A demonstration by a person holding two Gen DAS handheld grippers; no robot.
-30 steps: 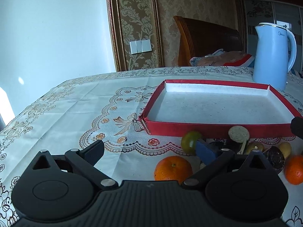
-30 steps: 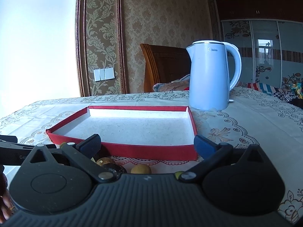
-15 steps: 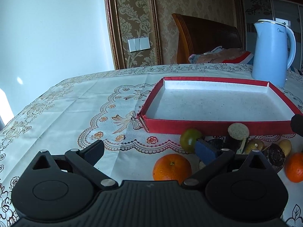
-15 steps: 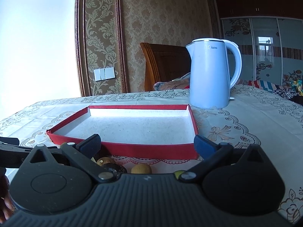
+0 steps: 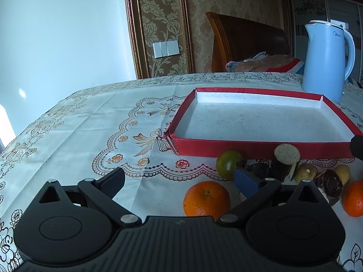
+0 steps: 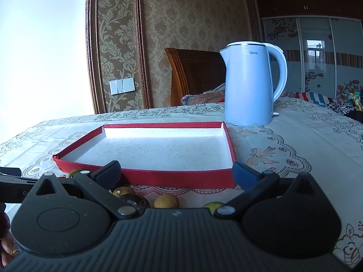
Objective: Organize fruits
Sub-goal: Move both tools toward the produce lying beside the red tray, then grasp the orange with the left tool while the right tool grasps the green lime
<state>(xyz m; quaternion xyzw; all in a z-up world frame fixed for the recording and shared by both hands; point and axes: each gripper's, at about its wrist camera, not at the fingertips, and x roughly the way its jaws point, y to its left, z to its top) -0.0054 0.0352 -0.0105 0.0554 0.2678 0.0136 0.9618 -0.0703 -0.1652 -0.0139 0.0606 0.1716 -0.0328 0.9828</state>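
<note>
Across the lace tablecloth (image 5: 95, 122), my left gripper (image 5: 179, 179), jaws apart, has the near orange (image 5: 206, 198) just ahead and right, nearer than my equally spread right gripper (image 6: 175, 173).

A plain white wall (image 5: 56, 34) stood ahead and to the left of the fingers, brightly lit; beside it ran a gilt-framed panel of damask wallpaper (image 6: 118, 45) bearing a white switch plate (image 5: 166, 48); straight ahead beyond the fingers rose a carved wooden headboard (image 5: 247, 45) with a rumpled blanket (image 5: 263, 62) at its foot; to the right stood a wardrobe with floral sliding doors (image 6: 313, 56); an embroidered tablecloth (image 5: 90, 131) spread beneath the fingers.
</note>
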